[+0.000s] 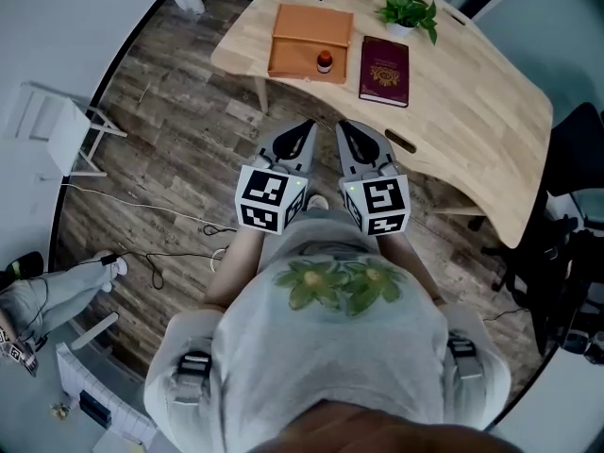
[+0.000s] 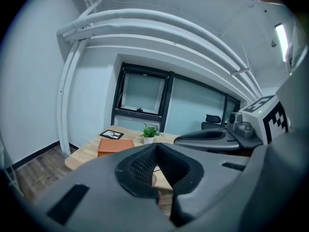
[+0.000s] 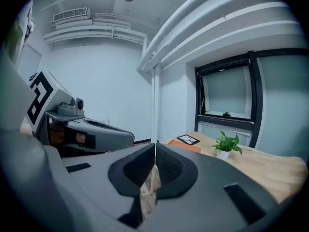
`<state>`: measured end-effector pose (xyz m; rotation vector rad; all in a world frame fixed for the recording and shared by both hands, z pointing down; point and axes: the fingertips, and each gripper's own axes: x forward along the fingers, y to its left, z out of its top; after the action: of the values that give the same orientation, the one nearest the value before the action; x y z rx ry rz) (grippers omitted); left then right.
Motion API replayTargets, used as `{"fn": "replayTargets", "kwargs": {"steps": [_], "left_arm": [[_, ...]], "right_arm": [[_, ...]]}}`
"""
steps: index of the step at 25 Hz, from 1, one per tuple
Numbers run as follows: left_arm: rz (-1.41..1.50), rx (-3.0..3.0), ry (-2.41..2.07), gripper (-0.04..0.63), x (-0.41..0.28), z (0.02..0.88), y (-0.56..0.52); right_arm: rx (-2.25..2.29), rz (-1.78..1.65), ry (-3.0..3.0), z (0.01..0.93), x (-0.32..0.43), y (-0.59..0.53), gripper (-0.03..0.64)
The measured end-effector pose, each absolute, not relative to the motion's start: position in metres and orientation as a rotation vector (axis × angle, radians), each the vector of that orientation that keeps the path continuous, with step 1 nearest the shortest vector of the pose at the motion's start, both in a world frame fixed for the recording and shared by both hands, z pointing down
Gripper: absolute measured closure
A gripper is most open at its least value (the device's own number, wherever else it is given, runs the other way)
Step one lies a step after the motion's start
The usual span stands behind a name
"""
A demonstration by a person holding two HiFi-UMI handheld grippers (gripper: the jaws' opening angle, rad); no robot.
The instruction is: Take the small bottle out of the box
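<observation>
At table's [image 1: 472, 92] near edge: box [image 1: 302, 28], bottle [image 1: 325, 61].

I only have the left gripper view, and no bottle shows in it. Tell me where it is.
Observer: The head view shows the small bottle upright in the near part of the orange box.
Operator: Report what lies right of the box.
Observer: A dark red book, flat on the table, apart from the box.
Operator: Give me the right gripper's jaws.
Observer: The right gripper has its jaws together, with nothing held between them.
</observation>
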<state>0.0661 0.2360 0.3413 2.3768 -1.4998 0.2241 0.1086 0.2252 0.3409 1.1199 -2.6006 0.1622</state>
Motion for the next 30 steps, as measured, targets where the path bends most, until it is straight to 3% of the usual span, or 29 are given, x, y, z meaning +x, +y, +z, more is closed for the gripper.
{"fn": "replayTargets", "kwargs": {"steps": [14, 30], "left_arm": [[0.272, 2.289, -1.507, 0.588, 0.054, 0.366, 0.203], [0.284, 2.308, -1.483, 0.588, 0.006, 0.368, 0.093]], "right_arm": [[1.08, 0.204, -2.574, 0.366, 0.101, 0.187, 0.606], [1.09, 0.203, -2.528, 0.373, 0.065, 0.081, 0.606]]}}
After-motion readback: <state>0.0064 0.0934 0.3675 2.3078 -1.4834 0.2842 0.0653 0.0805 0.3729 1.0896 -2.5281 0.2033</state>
